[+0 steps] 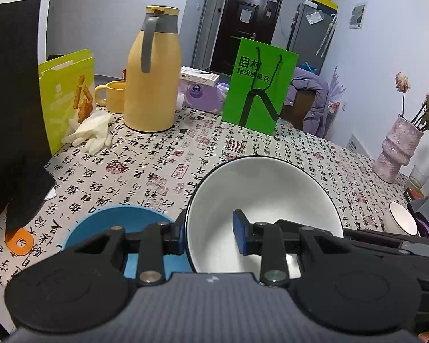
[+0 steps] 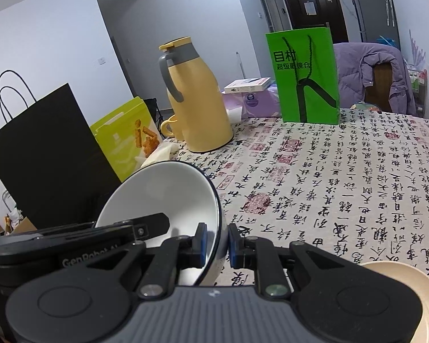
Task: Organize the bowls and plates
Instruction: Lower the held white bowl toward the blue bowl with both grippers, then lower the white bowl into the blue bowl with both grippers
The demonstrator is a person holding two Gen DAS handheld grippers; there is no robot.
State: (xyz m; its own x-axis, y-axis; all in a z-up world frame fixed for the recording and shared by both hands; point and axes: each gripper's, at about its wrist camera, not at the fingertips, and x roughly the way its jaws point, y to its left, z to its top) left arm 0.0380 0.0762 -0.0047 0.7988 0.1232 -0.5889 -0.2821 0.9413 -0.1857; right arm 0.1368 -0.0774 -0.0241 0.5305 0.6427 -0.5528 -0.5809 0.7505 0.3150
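A large white bowl [image 1: 271,188] with a dark rim hangs tilted above the calligraphy-print tablecloth [image 1: 146,171]. My left gripper [image 1: 208,235] straddles its left wall, one finger outside and one inside, shut on it. In the right wrist view the same white bowl [image 2: 163,197] opens toward the camera. My right gripper [image 2: 217,243] is shut on its right wall, and the left gripper [image 2: 154,224] reaches in from the left. A blue plate [image 1: 105,223] lies under the left gripper. A small white dish [image 1: 401,221] with a dark rim sits at the right. A cream plate [image 2: 409,291] lies at the lower right.
A yellow thermos [image 1: 151,85], a yellow mug [image 1: 114,95] and white gloves [image 1: 91,134] stand at the back left beside a black paper bag [image 1: 11,100]. A green bag [image 1: 260,85] stands at the far edge. A pink vase [image 1: 397,151] is at the right.
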